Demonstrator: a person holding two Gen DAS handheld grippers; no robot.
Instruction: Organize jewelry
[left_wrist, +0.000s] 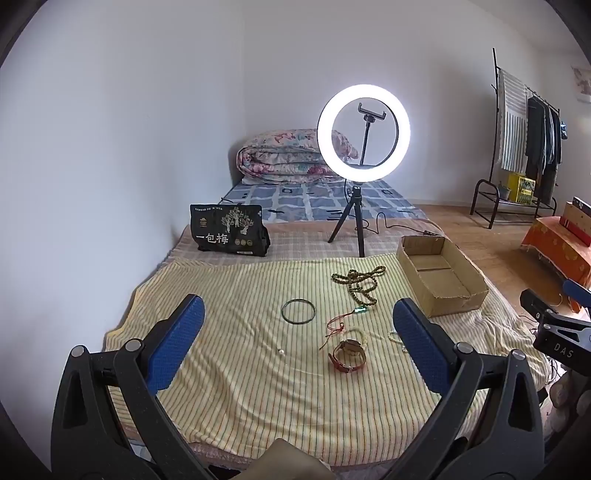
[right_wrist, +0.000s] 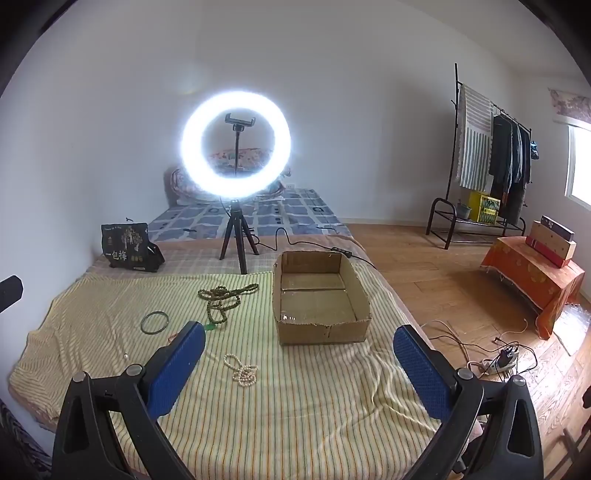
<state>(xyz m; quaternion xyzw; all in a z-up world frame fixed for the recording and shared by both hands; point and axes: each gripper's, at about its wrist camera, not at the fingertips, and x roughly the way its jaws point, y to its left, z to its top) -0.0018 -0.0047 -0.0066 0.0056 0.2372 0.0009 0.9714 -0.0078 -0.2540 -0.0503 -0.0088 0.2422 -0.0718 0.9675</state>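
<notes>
Jewelry lies on a yellow striped cloth (left_wrist: 240, 369). A dark bangle (left_wrist: 298, 312), a green bead necklace (left_wrist: 360, 282), a red cord with a green pendant (left_wrist: 345, 319), a brown-strap watch (left_wrist: 347, 356) and a small pearl (left_wrist: 280, 352) show in the left wrist view. A pearl necklace (right_wrist: 242, 369) lies ahead of my right gripper (right_wrist: 299, 345). An empty cardboard box (right_wrist: 317, 295) stands at the cloth's right side. My left gripper (left_wrist: 299, 321) is open above the cloth, empty. My right gripper is open and empty too.
A lit ring light on a tripod (left_wrist: 364, 133) stands behind the cloth, its cable trailing right. A black printed bag (left_wrist: 229, 230) sits at the back left. Folded bedding (left_wrist: 288, 157) lies by the wall. The bed's right edge drops to wooden floor with cables (right_wrist: 480, 347).
</notes>
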